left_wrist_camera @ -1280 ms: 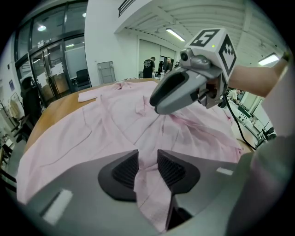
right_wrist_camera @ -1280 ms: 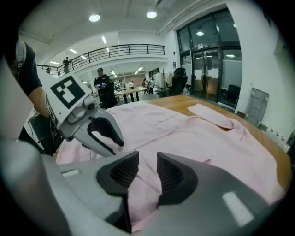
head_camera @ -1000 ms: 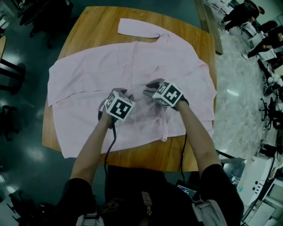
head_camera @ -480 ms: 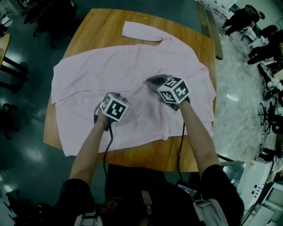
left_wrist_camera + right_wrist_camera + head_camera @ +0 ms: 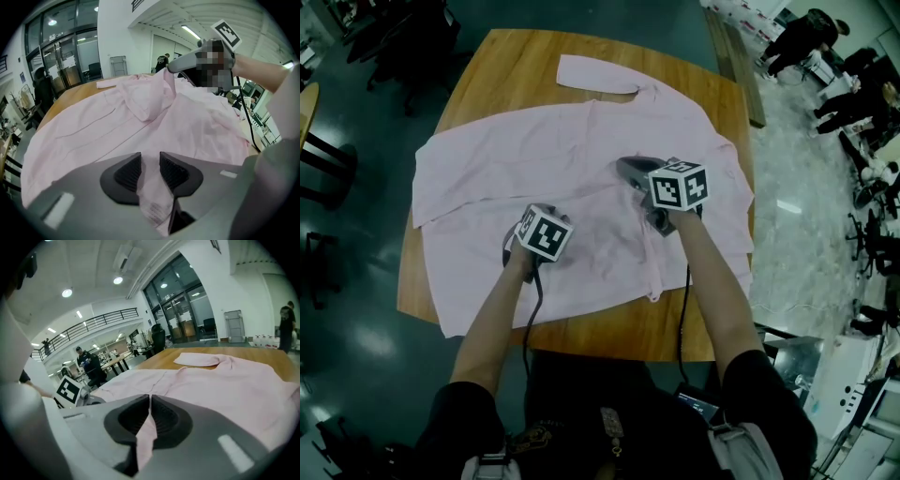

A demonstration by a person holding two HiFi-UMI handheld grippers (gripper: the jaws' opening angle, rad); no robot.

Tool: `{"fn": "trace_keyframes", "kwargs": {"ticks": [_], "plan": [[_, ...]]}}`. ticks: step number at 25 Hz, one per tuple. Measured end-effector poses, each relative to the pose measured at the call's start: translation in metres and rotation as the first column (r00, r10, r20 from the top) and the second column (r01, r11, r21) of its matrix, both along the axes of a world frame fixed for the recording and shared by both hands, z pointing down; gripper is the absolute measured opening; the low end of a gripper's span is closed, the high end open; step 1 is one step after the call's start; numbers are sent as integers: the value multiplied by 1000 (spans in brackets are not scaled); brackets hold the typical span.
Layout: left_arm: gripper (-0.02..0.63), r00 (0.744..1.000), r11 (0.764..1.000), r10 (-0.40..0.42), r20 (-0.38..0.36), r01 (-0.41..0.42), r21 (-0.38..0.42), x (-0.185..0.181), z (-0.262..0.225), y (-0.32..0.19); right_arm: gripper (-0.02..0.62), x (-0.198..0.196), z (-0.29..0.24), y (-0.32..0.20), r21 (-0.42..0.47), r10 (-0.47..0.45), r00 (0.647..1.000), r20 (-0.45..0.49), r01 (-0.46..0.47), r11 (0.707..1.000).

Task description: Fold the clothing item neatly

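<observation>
A pink shirt (image 5: 581, 155) lies spread over the wooden table (image 5: 487, 66), one sleeve (image 5: 595, 75) folded across at the far edge. My left gripper (image 5: 517, 242) sits low on the shirt's near middle. Its pads pinch a fold of pink cloth (image 5: 149, 187), so this left gripper (image 5: 150, 171) is shut on it. My right gripper (image 5: 626, 169) is raised above the shirt's centre. Its jaws have just been closing, and the right gripper (image 5: 150, 416) now clamps a thin edge of cloth (image 5: 146, 437). In the left gripper view the right gripper (image 5: 180, 65) pulls the fabric up into a peak.
The table's near edge (image 5: 609, 337) shows bare wood below the hem. Dark chairs (image 5: 328, 159) stand on the floor at left. Several people (image 5: 825, 47) stand at the far right, and more people (image 5: 86, 364) and tables show in the hall behind.
The right gripper has risen and rolled, drawing a fold of shirt up with it. The left gripper has shifted a little to the left, away from the right one, still on the cloth.
</observation>
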State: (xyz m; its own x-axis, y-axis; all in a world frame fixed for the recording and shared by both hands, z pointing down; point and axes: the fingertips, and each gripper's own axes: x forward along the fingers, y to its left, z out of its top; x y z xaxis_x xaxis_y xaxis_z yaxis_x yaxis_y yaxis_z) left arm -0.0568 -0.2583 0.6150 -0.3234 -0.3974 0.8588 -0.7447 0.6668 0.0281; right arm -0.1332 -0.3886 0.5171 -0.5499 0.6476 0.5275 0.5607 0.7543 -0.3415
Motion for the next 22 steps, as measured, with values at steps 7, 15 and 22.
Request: {"fn": "trace_keyframes", "kwargs": {"ticks": [7,15,22], "plan": [[133,1000,1000,4,-5,-4,10,-2,0,4,17,-1,-51,-10,-40,39,996,84,-36,999],[133,1000,1000,21,-7,-21,0,-3,0,9,17,54,-63,-13,-9,28,998,56,-27,1000],[123,1000,999,13,7,-14,39,-6,-3,13,48,140,26,-5,124,-24,992,-127,40,992]]}}
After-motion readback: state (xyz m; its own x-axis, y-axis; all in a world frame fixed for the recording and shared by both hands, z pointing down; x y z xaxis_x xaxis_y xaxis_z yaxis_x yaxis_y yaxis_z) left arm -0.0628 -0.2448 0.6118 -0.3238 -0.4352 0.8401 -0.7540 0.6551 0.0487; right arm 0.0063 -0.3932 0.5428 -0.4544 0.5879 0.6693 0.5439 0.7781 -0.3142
